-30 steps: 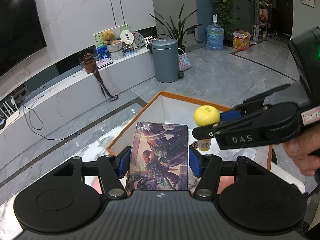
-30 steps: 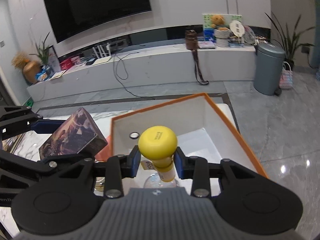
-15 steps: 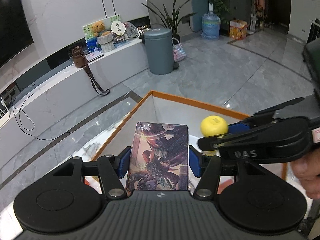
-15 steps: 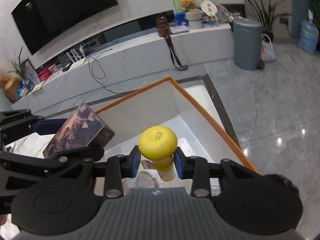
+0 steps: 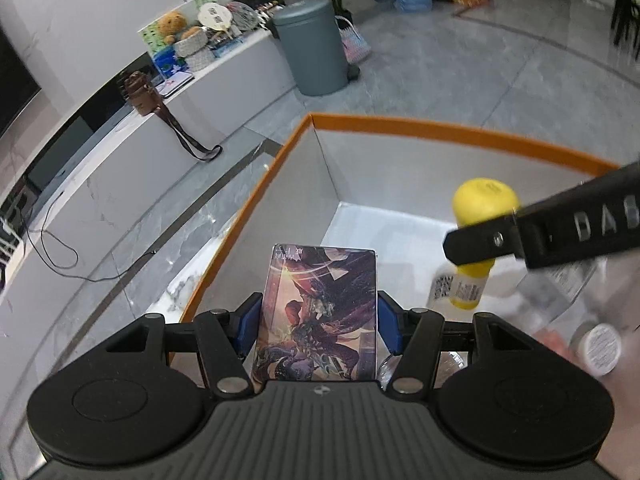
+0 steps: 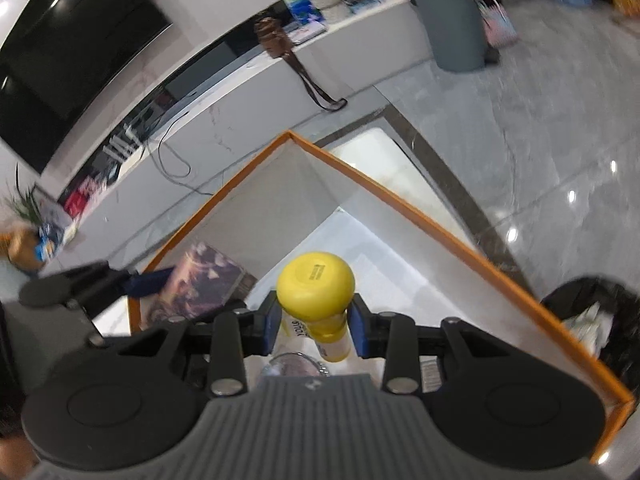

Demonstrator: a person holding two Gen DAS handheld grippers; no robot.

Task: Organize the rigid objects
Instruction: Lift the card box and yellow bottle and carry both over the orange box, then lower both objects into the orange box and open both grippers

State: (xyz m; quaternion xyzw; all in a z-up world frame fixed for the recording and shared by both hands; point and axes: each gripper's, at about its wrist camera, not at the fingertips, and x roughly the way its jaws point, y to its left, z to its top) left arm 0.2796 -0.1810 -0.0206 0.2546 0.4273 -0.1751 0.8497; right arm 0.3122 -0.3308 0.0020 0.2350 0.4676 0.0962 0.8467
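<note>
There are two held things, one in each gripper. The left gripper (image 5: 318, 322) is clenched on one flat card box (image 5: 320, 316) with a dark fantasy picture on its face; the blue pads (image 5: 250, 322) press on its two long sides. The card box stands upright between the fingers, above the near left corner of the box. The right gripper (image 6: 316, 322) is clenched on the neck of one yellow-capped bottle (image 6: 316, 292), just under the round yellow cap, so the cap stands above the pads. In the left wrist view this bottle (image 5: 480, 224) hangs to the right of the card box, apart from it, with a white label on its lower part.

Under both held things is one open box (image 5: 440, 130) with an orange rim and grey-white inner walls. It rests on a pale marble counter (image 6: 384, 148). The bare floor of the box shows below the two grippers, and both things are over its inside, not touching it.

At the right edge of the left wrist view, some clear blurred items lie near the bottle, and one small round white cap (image 5: 600, 348); what they are cannot be told.

Farther away, on the grey tiled floor, stands one grey bin (image 5: 316, 48). One long white TV bench (image 6: 280, 80) carries a brown case and a teddy bear.
</note>
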